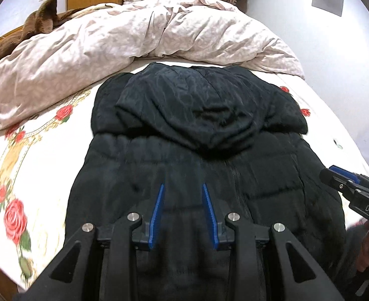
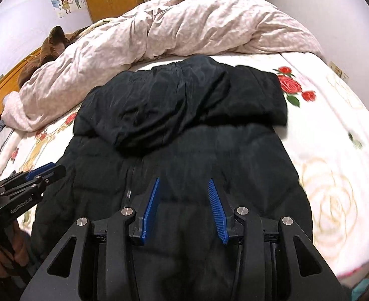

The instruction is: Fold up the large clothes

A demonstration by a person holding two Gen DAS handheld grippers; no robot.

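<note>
Black quilted puffer jacket (image 1: 197, 165): lies flat on the white rose-print bedsheet (image 1: 21, 175), hood (image 1: 192, 110) folded down over the body, zip running up the middle.
Surroundings: crumpled pale pink duvet (image 1: 96, 50) heaped just beyond the hood.
Left gripper (image 1: 183, 215): blue-padded jaws apart, nothing between them, hovering over the jacket's lower half.
Right gripper (image 2: 184, 210): likewise spread and empty, above the same zone.
Handling estimate: bulky, soft, springy fill; shell fabric looks slippery, likely to slide and puff back.
Grasp plan: pinch the side edges or hem seam, where layers are thin; avoid the padded panels.
</note>
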